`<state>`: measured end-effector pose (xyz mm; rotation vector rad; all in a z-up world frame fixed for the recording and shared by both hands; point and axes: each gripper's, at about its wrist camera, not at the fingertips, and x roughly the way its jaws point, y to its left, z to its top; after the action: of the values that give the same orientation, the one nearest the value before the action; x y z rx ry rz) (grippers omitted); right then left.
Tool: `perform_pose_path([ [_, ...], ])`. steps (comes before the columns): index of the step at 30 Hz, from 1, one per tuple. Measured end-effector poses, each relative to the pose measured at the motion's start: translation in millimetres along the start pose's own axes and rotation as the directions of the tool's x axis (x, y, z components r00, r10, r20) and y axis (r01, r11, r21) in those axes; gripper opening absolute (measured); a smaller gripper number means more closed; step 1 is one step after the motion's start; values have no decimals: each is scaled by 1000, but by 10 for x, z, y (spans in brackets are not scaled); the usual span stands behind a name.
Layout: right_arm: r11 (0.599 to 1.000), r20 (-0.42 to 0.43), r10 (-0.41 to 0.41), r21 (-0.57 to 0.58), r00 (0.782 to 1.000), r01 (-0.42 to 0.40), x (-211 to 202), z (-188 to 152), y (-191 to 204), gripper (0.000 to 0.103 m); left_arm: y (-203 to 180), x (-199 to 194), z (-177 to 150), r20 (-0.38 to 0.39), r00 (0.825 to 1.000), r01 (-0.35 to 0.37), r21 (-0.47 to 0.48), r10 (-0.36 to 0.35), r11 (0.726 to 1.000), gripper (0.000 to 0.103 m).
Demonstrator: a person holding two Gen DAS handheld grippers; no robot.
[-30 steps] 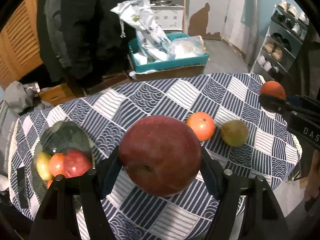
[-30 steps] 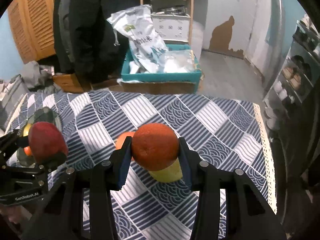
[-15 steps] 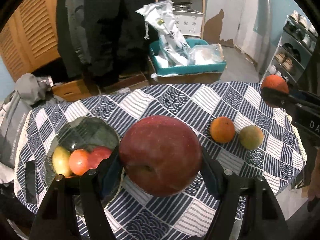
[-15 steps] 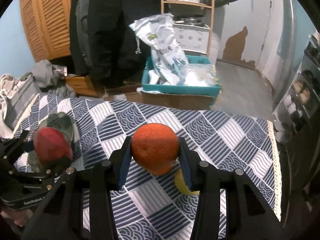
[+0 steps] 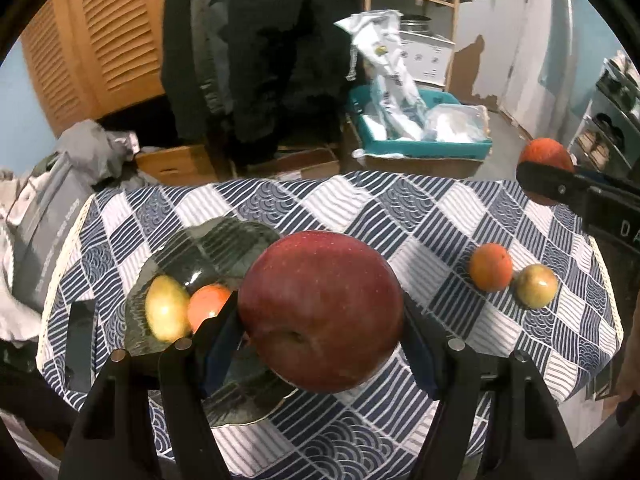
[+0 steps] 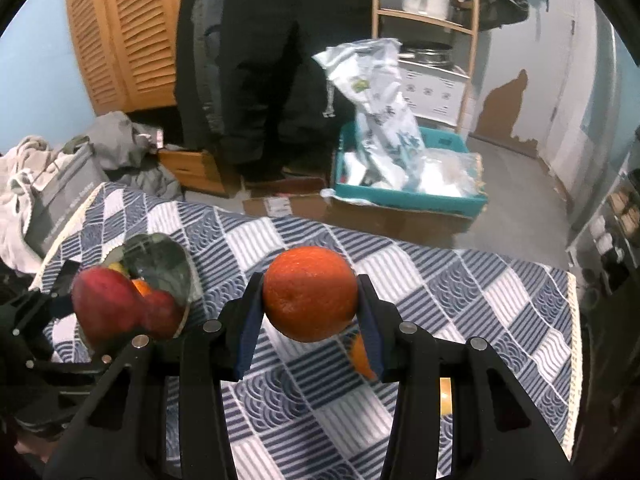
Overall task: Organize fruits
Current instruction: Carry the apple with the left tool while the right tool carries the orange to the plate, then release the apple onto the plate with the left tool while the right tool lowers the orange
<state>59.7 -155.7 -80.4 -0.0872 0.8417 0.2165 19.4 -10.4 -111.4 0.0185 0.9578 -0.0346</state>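
Note:
My left gripper is shut on a big red apple, held above the near right rim of a glass bowl. The bowl holds a yellow-green fruit and an orange fruit. My right gripper is shut on an orange, held above the table. A loose orange and a green-yellow fruit lie on the cloth at the right. In the right wrist view the apple and bowl are at the left.
The table has a blue-and-white patterned cloth. A dark flat object lies at the cloth's left edge. Beyond the table are a teal crate with bags, a person in dark clothes and a wooden shelf.
The left gripper has carried the apple leftward, from mid-table to over the bowl's rim. The right gripper has risen and drawn back a little with its orange.

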Motion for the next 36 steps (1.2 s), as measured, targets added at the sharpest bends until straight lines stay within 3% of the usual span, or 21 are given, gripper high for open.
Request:
perform_pose_path([
  [22,988,-92,118,-86,989,-126,655,124,908,44,829,348,-384,-126,988,-104,-111,89,988,75],
  [36,977,-155,154,-124,976,-174,902,46,1248,44,937,627,-515,-242,969,-93,-135,59,986,75],
])
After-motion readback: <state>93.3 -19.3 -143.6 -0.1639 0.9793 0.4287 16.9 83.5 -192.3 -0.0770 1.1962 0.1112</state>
